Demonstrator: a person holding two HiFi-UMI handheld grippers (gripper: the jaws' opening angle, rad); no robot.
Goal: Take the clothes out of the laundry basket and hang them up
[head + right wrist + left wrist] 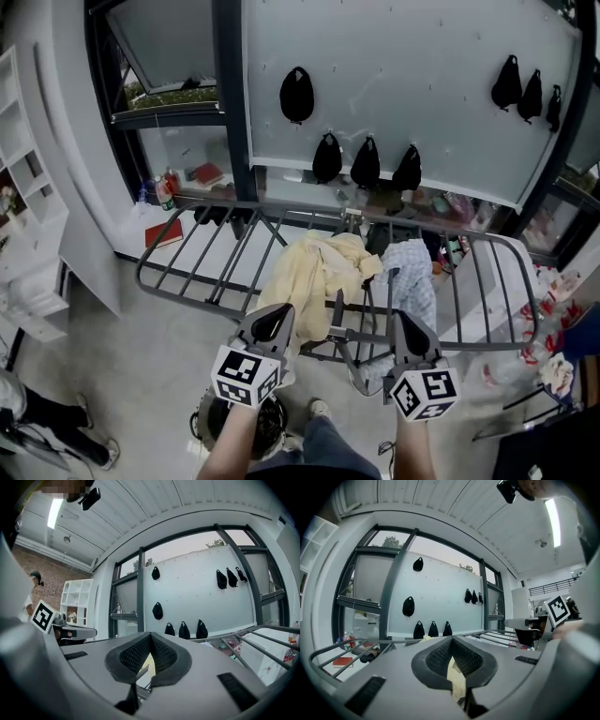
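Note:
A pale yellow garment (319, 267) is draped over the rails of a grey drying rack (187, 246), and a blue-and-white patterned garment (414, 274) hangs beside it on the right. A dark round laundry basket (269, 428) stands on the floor below my left hand, mostly hidden. My left gripper (275, 319) hovers over the yellow garment's near edge with its jaws shut and nothing between them; in the left gripper view (451, 640) yellow cloth shows behind the pads. My right gripper (405, 325) hangs over the rack's near rail, also shut and empty (150, 635).
Several black bags (366, 161) hang on a white wall panel behind the rack. A white shelf unit (21, 216) stands at the left, bottles and a red book (164, 234) lie on the floor beyond the rack, and clutter sits at the right. Another person's legs (37, 417) show at bottom left.

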